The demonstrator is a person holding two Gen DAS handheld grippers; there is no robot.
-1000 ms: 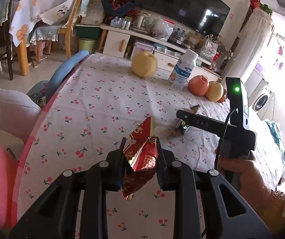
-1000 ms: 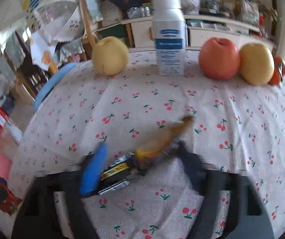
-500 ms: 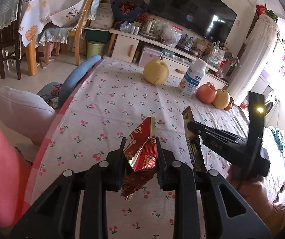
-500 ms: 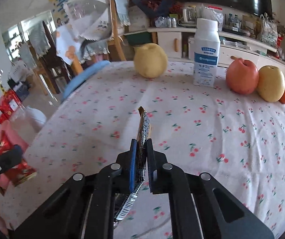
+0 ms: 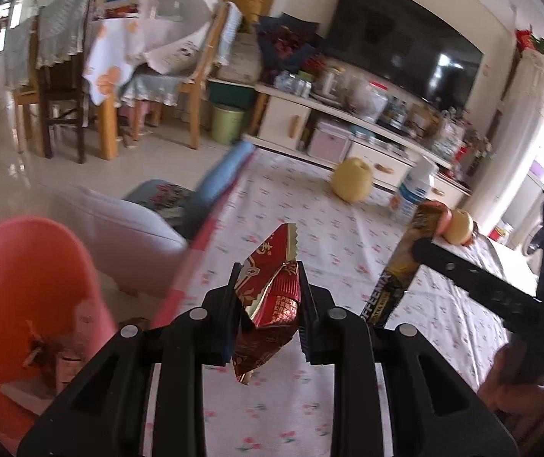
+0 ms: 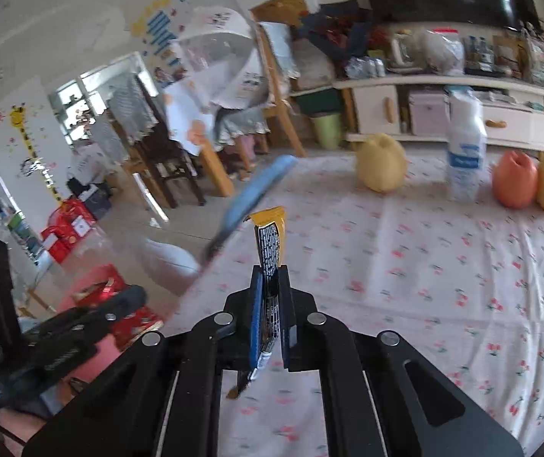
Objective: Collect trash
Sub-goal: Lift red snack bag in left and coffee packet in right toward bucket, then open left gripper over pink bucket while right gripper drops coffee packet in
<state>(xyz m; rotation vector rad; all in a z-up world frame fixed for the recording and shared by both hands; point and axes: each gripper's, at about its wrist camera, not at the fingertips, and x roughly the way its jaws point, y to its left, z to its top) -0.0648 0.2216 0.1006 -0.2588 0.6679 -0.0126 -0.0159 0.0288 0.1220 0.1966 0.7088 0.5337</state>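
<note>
Left claw (image 5: 268,316): you are clamping the red foil wrapper (image 5: 268,304) mid-body, out over the counter (image 5: 310,228) edge.
Right claw (image 6: 270,316): its jaws have just been closing; you are pinching the coffee sachet (image 6: 270,243) near its lower end, above the counter.
Handling: both are feeling light, crinkly and slippery; you are better off gripping flat faces.
Writing: "COFFEE" is showing on the sachet; the wrapper's characters are staying unreadable.
Bin: the pink bin (image 5: 16,285) is waiting beside the counter.

Pear (image 6: 381,161), bottle (image 6: 465,144), 2 fruits on cherry-print tablecloth (image 6: 443,266).
</note>
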